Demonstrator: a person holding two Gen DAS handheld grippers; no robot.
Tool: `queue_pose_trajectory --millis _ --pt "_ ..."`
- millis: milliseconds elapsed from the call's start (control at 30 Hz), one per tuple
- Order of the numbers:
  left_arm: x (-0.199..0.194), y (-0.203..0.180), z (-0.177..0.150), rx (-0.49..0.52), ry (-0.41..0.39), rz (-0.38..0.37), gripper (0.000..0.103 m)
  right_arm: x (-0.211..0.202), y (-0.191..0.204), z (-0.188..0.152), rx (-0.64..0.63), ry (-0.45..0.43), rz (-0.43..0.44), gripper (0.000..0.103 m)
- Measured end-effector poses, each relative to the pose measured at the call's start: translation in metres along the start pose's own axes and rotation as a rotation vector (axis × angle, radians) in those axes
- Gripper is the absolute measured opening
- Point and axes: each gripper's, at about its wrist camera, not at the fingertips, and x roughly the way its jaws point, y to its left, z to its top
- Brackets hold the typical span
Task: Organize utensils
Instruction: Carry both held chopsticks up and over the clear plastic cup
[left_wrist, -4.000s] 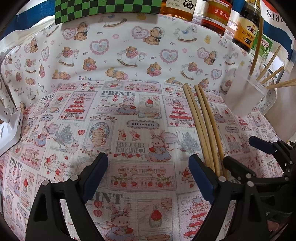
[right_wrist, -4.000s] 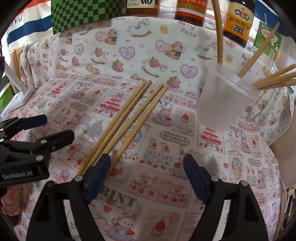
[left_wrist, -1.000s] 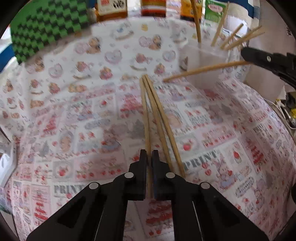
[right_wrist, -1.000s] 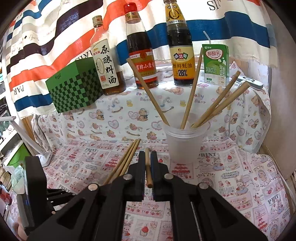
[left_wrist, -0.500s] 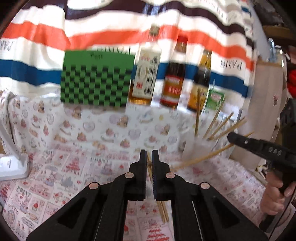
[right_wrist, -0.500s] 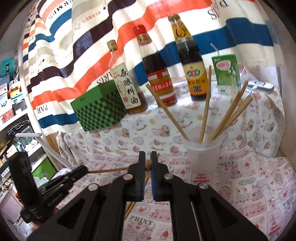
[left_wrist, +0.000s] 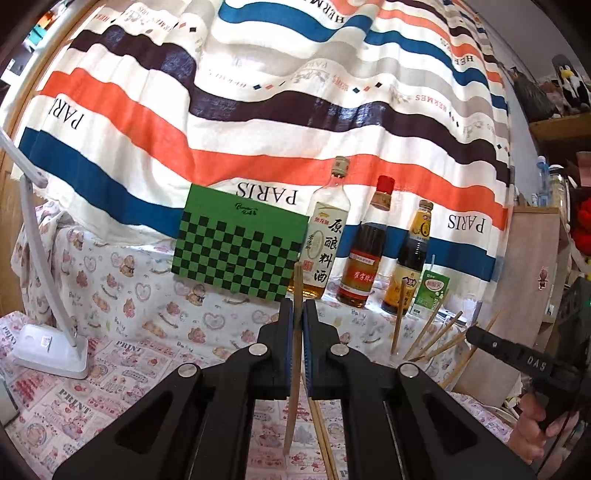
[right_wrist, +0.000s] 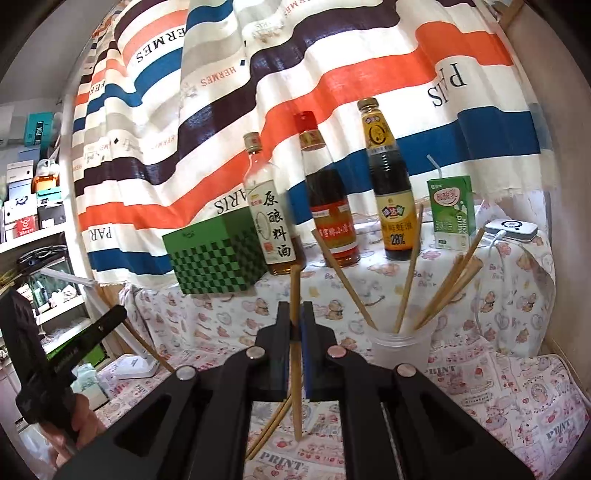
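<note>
My left gripper (left_wrist: 297, 314) is shut on a wooden chopstick (left_wrist: 295, 354) and holds it upright above the table. My right gripper (right_wrist: 295, 314) is shut on another wooden chopstick (right_wrist: 294, 354), also upright and lifted. A clear plastic cup (right_wrist: 400, 349) holding several chopsticks stands right of the right gripper; it also shows in the left wrist view (left_wrist: 413, 354). Two chopsticks (right_wrist: 271, 424) lie on the patterned tablecloth below the right gripper, and show in the left wrist view (left_wrist: 323, 439). The right gripper appears at the right edge of the left wrist view (left_wrist: 476, 336).
At the back stand a green checkered box (left_wrist: 240, 251), three sauce bottles (right_wrist: 332, 206) and a green drink carton (right_wrist: 452, 212). A white lamp base (left_wrist: 51, 350) sits at the left. A striped cloth hangs behind.
Both grippers have lifted and tilted up, each with its chopstick, so the views now face the back wall. The chopsticks now stand upright in the jaws.
</note>
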Motion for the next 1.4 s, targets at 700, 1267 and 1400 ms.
queue_pose_trajectory --millis 700,1267,1400 --pt "0.047 0.003 -0.026 -0.027 0.288 -0.107 0.007 0.034 0.012 -0.019 -0.079 0.202 0.025 0.006" --pt "0.038 -0.016 -0.009 0.012 0.193 -0.146 0.005 -0.01 -0.014 0.025 -0.025 0.002 -0.037 0.006" --pt "0.054 -0.049 0.019 0.088 0.202 -0.167 0.005 -0.023 -0.022 0.07 -0.072 -0.061 -0.108 0.006"
